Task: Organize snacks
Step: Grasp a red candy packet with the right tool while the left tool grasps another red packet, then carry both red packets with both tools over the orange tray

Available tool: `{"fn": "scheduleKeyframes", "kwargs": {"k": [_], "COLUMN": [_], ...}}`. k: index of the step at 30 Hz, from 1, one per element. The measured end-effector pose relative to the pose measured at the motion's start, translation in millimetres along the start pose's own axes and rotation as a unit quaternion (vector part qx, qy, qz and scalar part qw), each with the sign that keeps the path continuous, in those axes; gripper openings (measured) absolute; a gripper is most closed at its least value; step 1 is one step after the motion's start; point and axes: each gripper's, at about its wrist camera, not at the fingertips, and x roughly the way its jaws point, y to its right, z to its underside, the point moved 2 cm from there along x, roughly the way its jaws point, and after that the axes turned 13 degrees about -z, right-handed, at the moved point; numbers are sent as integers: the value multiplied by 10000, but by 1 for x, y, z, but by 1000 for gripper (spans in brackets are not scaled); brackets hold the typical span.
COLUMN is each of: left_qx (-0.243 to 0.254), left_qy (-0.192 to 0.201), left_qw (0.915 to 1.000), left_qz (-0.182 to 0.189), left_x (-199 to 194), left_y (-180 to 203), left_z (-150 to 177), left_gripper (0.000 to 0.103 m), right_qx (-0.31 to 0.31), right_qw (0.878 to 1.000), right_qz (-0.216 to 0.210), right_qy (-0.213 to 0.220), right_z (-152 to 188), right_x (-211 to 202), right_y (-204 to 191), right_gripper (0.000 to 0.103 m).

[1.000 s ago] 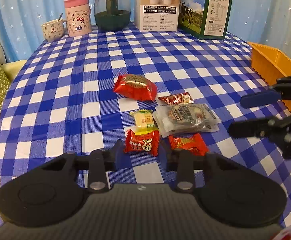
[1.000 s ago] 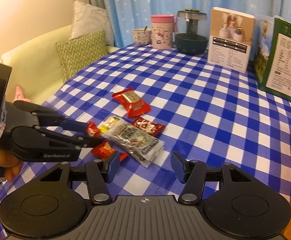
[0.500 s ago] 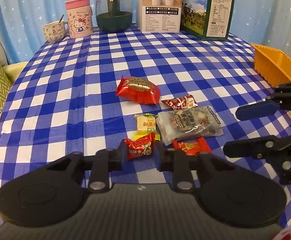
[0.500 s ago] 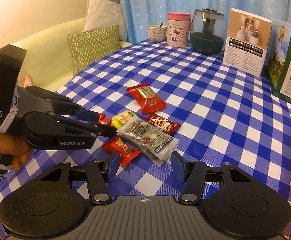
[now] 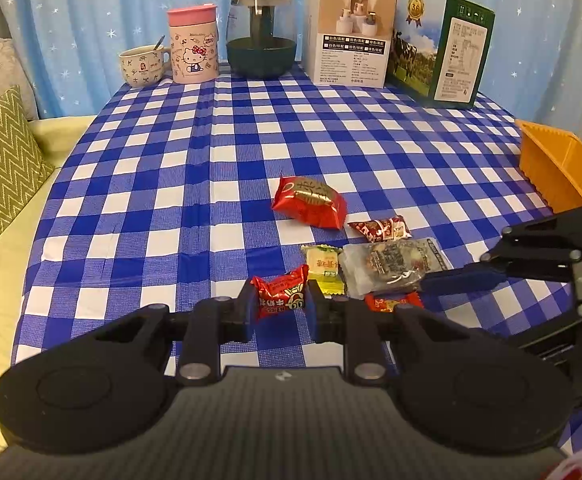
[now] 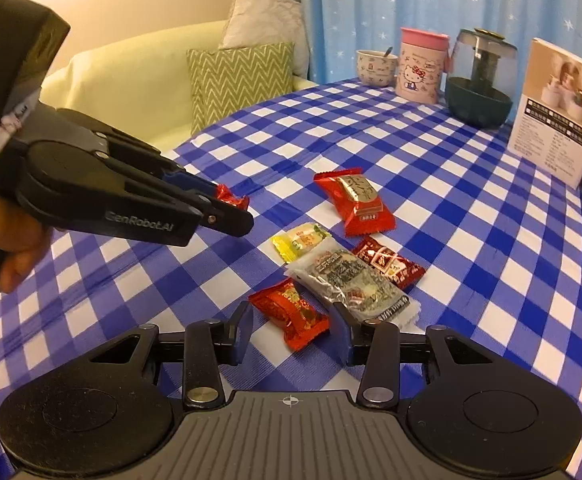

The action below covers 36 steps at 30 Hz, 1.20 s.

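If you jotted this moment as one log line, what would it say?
left gripper: shut on red candy | right gripper: closing around red snack, not yet gripping | four snacks on checkered table | orange bin: no snacks visible

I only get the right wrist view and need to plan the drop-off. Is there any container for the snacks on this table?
Observer: Yes. The left wrist view shows an orange bin at the table's edge, on the right of that picture.
Operator: Is the left gripper really gripping something? I only see a red tip.
Observer: The left gripper is shut on a small red candy, with a pad against each side of the wrapper.
Operator: What is cut off beside the white box?
Observer: A green carton with a cow pictured on it, standing upright.
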Motion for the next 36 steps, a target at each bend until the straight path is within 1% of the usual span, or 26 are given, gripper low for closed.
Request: {"fn": "scheduleKeyframes", "kwargs": {"k": [6,7,8,10,14,19,26,31,36], "left_qx": [-123,-120,-112,-113,-85,-51,-15,-8,31], "left_qy": [-12,-18,-24,-28,-15,56,186,324,439], "left_qw": [9999,9999,9999,9999,9999,9999,9995,9987,9975], "left_qz": [15,20,23,32,58,128,272,396,548], "left_x": [1,1,1,1,0,-4,-12,-18,-25], "left_y": [-4,-4,-4,-3,2,9,28,47,71], "left_z": [0,0,0,0,-3,-6,-18,-31,-44], "left_gripper": [22,22,22,22,22,22,22,22,22], "right_qx": [-224,-249,-281,-323,-107,-69,441,857,1246], "right_qw": [9997,9996,9994,9993,9999,9998,9969,9905,9813], "right_qz": [-77,-68,-46,25,-13,175,560,958,1315], "right_qy": [-55,-103,-175,-204,-130,-1,339,483,653], "right_z": [-2,-2,-1,0,-2,-6,-7,-6,2], "right_x": [14,18,21,23,16,3,-28,-51,-79], "right_y": [0,0,0,1,3,1,14,31,49], "right_gripper": [43,40,33,27,25,24,24,24,24]}}
